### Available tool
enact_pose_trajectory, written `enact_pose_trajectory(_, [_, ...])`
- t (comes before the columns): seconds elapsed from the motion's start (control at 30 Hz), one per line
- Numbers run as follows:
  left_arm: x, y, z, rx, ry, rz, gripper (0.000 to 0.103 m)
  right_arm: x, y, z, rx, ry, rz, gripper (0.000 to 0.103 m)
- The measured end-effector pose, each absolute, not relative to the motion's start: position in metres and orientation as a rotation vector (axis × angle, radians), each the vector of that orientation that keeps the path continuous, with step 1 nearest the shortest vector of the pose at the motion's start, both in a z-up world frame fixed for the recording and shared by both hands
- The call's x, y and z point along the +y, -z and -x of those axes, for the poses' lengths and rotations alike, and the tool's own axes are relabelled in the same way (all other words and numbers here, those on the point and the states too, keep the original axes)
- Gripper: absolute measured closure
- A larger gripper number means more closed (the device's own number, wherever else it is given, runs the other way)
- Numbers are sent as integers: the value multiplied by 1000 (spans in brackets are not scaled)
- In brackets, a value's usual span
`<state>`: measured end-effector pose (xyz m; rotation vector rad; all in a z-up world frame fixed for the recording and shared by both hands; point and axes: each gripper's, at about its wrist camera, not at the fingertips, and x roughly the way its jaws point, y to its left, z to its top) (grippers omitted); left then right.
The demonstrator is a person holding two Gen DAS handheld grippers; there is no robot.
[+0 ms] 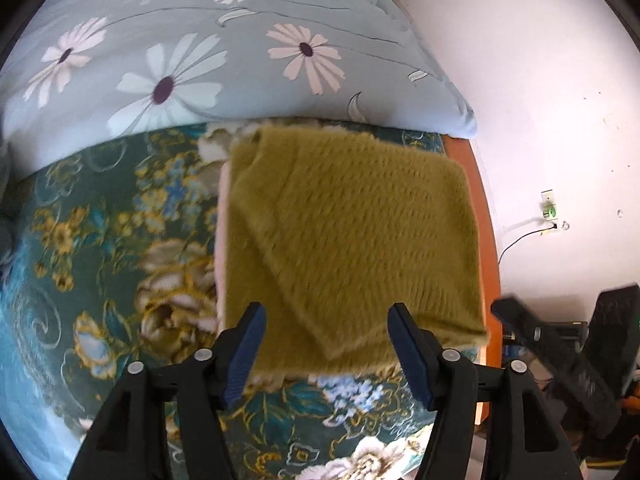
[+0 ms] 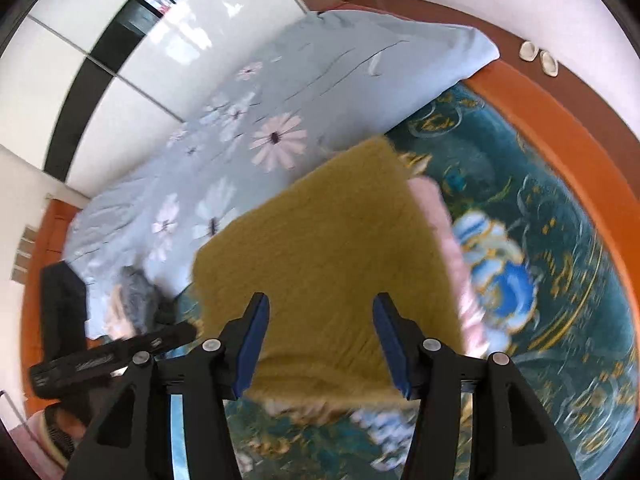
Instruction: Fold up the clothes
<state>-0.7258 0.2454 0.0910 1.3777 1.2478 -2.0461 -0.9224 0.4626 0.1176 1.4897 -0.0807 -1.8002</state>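
A folded olive-green fuzzy garment (image 1: 352, 240) lies on the dark green floral bedspread (image 1: 100, 260), on top of a folded pink garment whose edge (image 1: 221, 240) shows at its left. My left gripper (image 1: 326, 354) is open and empty, its blue-padded jaws straddling the green garment's near edge. In the right wrist view the same green garment (image 2: 320, 248) lies with the pink edge (image 2: 452, 248) at its right. My right gripper (image 2: 320, 344) is open and empty over the garment's near edge. The other gripper (image 2: 112, 356) shows at the left.
A light blue daisy-print quilt (image 1: 200, 60) lies behind the garments. The orange bed frame (image 1: 480, 220) runs along the right, next to a white wall with a socket (image 1: 548, 208). A grey garment (image 2: 136, 292) lies at the quilt's edge. White wardrobe doors (image 2: 140, 48) stand beyond.
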Motion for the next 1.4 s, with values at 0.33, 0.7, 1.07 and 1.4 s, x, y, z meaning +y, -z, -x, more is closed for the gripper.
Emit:
enact_pose_trajectory(0.33, [288,-76,668,1248,1947,-1449,20,469,-71,837,87,1761,-1709,35])
enact_pose_trajectory(0.7, [309,-76,622,1249,1863,-1451,20,457,-78,796,181,1777,-1651,19])
enact_pose_trajectory(1.07, [303,-85,599,1169,1794,-1386,0,448,-92,779,253,1814,-1559,2])
enact_pose_trajectory(1.4, [296,-76,597,1164,1717,-1359,0,441,-84,785,329,1857,-1518,1])
